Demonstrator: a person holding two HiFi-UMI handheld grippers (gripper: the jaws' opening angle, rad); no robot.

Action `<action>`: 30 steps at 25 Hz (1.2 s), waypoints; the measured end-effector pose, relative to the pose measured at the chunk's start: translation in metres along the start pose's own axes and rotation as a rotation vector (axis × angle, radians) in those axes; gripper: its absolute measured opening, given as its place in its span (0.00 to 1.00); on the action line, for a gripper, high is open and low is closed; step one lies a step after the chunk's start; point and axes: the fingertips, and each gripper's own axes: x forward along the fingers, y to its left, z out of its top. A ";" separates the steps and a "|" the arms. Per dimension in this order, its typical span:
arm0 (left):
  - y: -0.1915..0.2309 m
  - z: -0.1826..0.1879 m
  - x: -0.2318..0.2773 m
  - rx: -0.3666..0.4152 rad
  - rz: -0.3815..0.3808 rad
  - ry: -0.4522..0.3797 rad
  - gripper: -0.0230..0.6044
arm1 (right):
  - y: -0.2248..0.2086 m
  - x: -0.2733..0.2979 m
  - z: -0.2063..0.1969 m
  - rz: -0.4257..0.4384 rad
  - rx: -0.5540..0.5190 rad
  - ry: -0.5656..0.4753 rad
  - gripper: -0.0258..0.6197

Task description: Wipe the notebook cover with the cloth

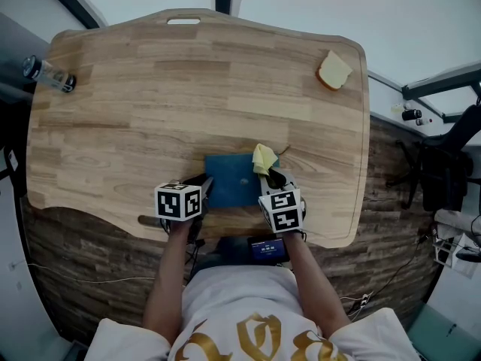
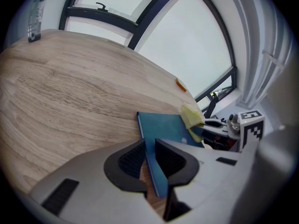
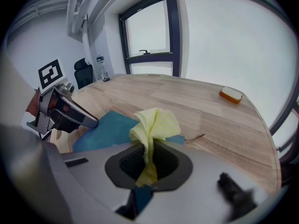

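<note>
A blue notebook (image 1: pixel 234 177) lies flat near the front edge of the wooden table (image 1: pixel 150 104). My left gripper (image 1: pixel 203 192) is shut on the notebook's left edge (image 2: pixel 154 164), pinning it. My right gripper (image 1: pixel 272 180) is shut on a bunched yellow cloth (image 1: pixel 263 158), which stands up over the notebook's right side. In the right gripper view the cloth (image 3: pixel 154 125) rises from between the jaws above the blue cover (image 3: pixel 105 127). The left gripper view shows the cloth (image 2: pixel 191 116) at the notebook's far corner, with the right gripper (image 2: pixel 208 127) behind it.
A yellow sponge (image 1: pixel 334 71) rests at the table's far right corner. A plastic bottle (image 1: pixel 46 74) lies at the far left edge. A small thin twig-like bit (image 3: pixel 196 137) lies on the wood beside the notebook. Windows and an office chair (image 1: pixel 443 171) surround the table.
</note>
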 end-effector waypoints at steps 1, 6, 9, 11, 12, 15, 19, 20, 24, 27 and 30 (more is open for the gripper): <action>0.000 0.000 0.000 -0.006 -0.005 0.001 0.15 | 0.001 0.001 0.001 0.004 -0.004 -0.002 0.10; 0.002 0.000 0.000 -0.024 -0.023 0.008 0.15 | 0.009 0.006 0.004 0.021 -0.017 0.002 0.10; 0.002 0.000 0.000 -0.028 -0.026 0.010 0.15 | 0.014 0.008 0.006 0.041 -0.024 0.007 0.10; 0.002 0.000 0.000 -0.028 -0.028 0.010 0.14 | 0.019 0.010 0.008 0.058 -0.034 0.013 0.10; 0.002 0.000 0.000 -0.028 -0.029 0.009 0.14 | 0.021 0.011 0.008 0.066 -0.038 0.019 0.10; 0.003 0.000 0.000 -0.031 -0.038 0.004 0.14 | 0.029 0.015 0.011 0.086 -0.058 0.025 0.10; 0.003 0.000 0.000 -0.039 -0.052 0.003 0.14 | 0.042 0.021 0.016 0.118 -0.095 0.029 0.10; 0.003 0.000 0.000 -0.039 -0.055 0.003 0.14 | 0.045 0.022 0.017 0.125 -0.103 0.031 0.10; 0.003 0.001 0.000 -0.044 -0.070 0.002 0.13 | 0.054 0.026 0.020 0.143 -0.122 0.033 0.10; 0.003 0.001 0.000 -0.051 -0.080 0.002 0.13 | 0.058 0.028 0.023 0.152 -0.129 0.033 0.10; 0.004 0.001 0.000 -0.056 -0.086 0.001 0.13 | 0.061 0.031 0.025 0.163 -0.133 0.035 0.10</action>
